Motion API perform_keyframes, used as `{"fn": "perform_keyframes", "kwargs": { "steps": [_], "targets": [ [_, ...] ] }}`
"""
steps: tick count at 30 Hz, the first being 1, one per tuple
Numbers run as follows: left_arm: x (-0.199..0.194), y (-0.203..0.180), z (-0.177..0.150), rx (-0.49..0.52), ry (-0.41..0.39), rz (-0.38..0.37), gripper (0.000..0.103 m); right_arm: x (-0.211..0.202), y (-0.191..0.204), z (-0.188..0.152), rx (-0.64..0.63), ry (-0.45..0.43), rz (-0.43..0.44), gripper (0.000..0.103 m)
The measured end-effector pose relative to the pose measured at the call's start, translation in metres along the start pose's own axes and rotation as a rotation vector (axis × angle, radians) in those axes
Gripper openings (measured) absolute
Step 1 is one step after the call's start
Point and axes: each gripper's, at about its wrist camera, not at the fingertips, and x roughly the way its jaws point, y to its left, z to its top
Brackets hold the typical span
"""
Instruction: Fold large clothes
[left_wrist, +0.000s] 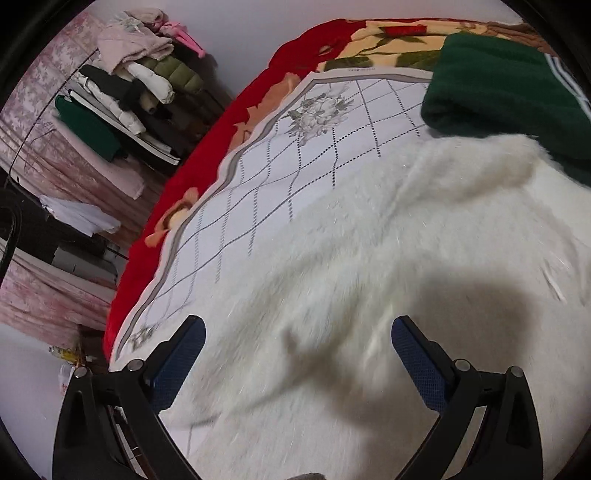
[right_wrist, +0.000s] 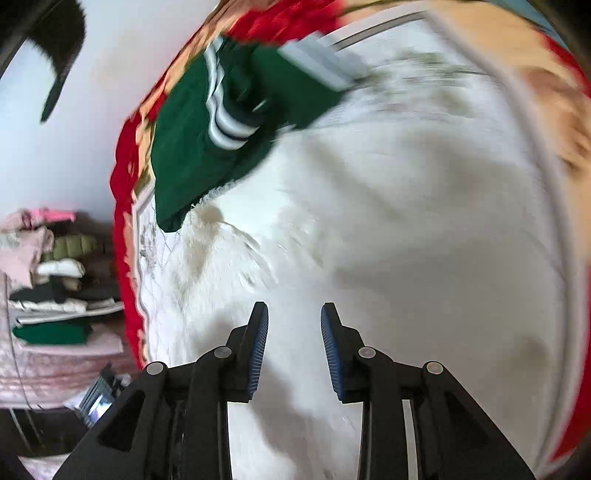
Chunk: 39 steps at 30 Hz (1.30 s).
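White fluffy garment (left_wrist: 369, 258) lies spread over the bed, filling the space under and ahead of both pairs of fingers. The left gripper (left_wrist: 297, 354) has its fingers (left_wrist: 177, 365) spread wide, pinching nothing, poised above a rumpled ridge of the pile with its own shadow falling just ahead; that stance suits reaching for a fold or an edge. The right gripper (right_wrist: 294, 343) has its fingers (right_wrist: 258, 343) parted by a narrow gap, with only fur showing behind it and nothing pinched. Its view is streaked with blur. Beyond the fingers, at the far edge of the white garment, a green garment with white stripes (right_wrist: 207, 129) lies bunched, overlapping it slightly, probably set aside. Under both is a quilted white bedspread (left_wrist: 295, 155) over a red floral blanket (left_wrist: 221, 140). Off to the left, past the bed, stacked clothes (left_wrist: 140, 74) wait.
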Motion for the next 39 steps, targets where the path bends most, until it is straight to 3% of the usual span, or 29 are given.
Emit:
{"fn": "perform_keyframes", "kwargs": {
  "steps": [2,4,5,7,9,11,15,17,19,21,24,26,28,29,30,32,33,36,38,39],
  "targets": [
    [0.018,-0.007,0.007,0.028,0.008,0.014,0.103,0.044,0.013,0.028,-0.022,0.020,-0.074,0.048],
    [0.033,-0.012,0.010,0.061,0.019,0.012,0.103,0.087,0.025,0.047,-0.046,0.032,-0.229,0.050],
    [0.037,-0.012,0.011,0.071,0.017,0.008,0.103,0.096,0.025,0.051,-0.054,0.035,-0.263,0.051],
    [0.041,-0.011,0.011,0.085,0.006,-0.009,0.103,0.100,0.034,0.042,-0.097,-0.050,-0.366,0.043],
    [0.040,-0.011,0.009,0.099,-0.007,-0.014,0.103,0.102,0.049,0.030,-0.169,-0.092,-0.431,0.024],
    [0.040,-0.012,0.008,0.113,-0.010,-0.021,0.103,0.097,0.063,0.012,-0.235,-0.111,-0.397,0.022],
    [0.041,-0.007,0.011,0.120,0.013,-0.042,0.103,0.098,0.069,-0.012,-0.396,0.042,-0.328,0.025],
    [0.036,-0.004,0.013,0.111,0.025,-0.062,0.103,0.070,0.046,-0.005,-0.330,0.077,-0.213,0.025],
    [0.024,-0.001,0.016,0.084,0.026,-0.096,0.103,0.018,0.010,0.005,-0.221,-0.007,-0.137,0.030],
    [0.008,-0.005,0.022,0.057,0.023,-0.143,0.103,-0.021,-0.019,0.024,-0.160,-0.106,-0.174,0.053],
    [-0.008,-0.027,0.029,0.044,0.027,-0.208,0.103,-0.062,-0.067,0.043,-0.130,-0.214,-0.352,0.057],
    [-0.018,-0.056,0.034,0.072,0.019,-0.240,0.103,-0.052,-0.084,0.064,-0.145,-0.188,-0.415,0.057],
    [-0.026,-0.082,0.037,0.109,-0.004,-0.248,0.103,-0.023,-0.096,0.080,-0.210,-0.080,-0.455,0.057],
    [-0.030,-0.096,0.038,0.135,-0.016,-0.247,0.103,-0.007,-0.093,0.090,-0.253,-0.027,-0.457,0.056],
    [-0.031,-0.112,0.038,0.169,-0.024,-0.240,0.103,0.009,-0.085,0.094,-0.288,-0.003,-0.456,0.036],
    [-0.031,-0.129,0.037,0.209,-0.027,-0.231,0.103,0.014,-0.085,0.093,-0.334,-0.019,-0.453,0.013],
    [-0.029,-0.135,0.035,0.224,-0.024,-0.224,0.103,0.010,-0.086,0.095,-0.315,-0.048,-0.464,0.007],
    [-0.020,-0.148,0.028,0.263,0.004,-0.196,0.103,-0.026,-0.112,0.102,-0.160,-0.203,-0.513,0.000],
    [-0.020,-0.145,0.029,0.254,0.007,-0.198,0.103,-0.031,-0.138,0.107,-0.056,-0.169,-0.453,0.000],
    [-0.021,-0.144,0.030,0.252,0.015,-0.202,0.103,-0.033,-0.152,0.108,0.001,-0.125,-0.378,0.000]
  ]
}}
